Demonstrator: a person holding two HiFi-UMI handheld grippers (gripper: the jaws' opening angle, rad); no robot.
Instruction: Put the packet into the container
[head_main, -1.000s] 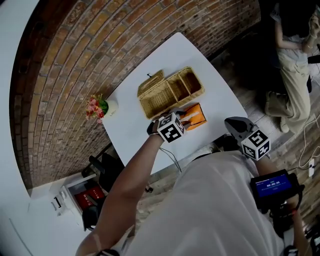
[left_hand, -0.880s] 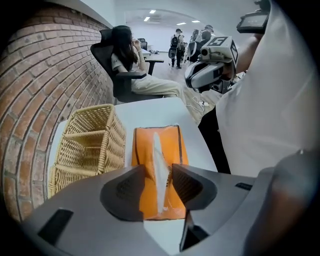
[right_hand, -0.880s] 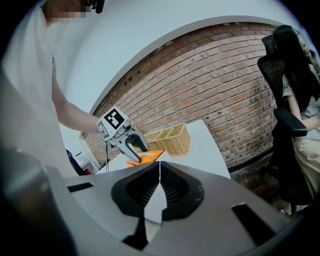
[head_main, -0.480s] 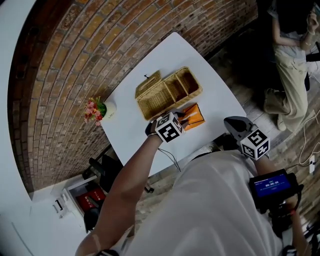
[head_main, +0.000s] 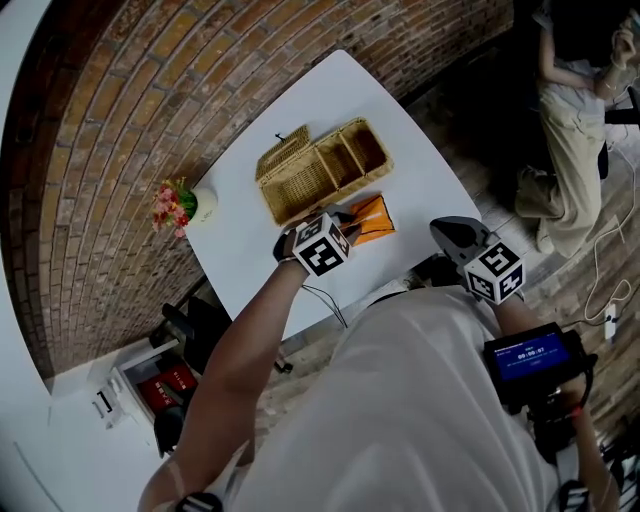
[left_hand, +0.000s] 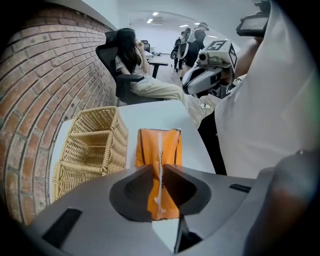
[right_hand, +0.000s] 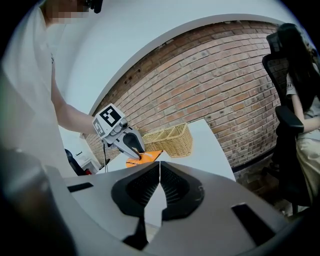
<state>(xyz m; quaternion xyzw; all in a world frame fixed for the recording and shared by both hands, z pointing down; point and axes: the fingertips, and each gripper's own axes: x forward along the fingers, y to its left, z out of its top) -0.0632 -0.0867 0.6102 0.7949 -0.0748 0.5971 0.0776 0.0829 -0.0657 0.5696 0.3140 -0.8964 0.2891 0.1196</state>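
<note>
The left gripper (head_main: 345, 215) points steeply down over the orange packet (head_main: 372, 218), which lies flat on the white counter (head_main: 260, 250) just beside the wicker container (head_main: 320, 170). Its jaws have just been closing, and they now look pinched on the packet's middle seam, across its long axis. That axis runs alongside the container's near wall, so the lift goes sideways toward the brick wall. The right gripper (head_main: 448, 232) hangs well back, jaws together and empty.
</note>
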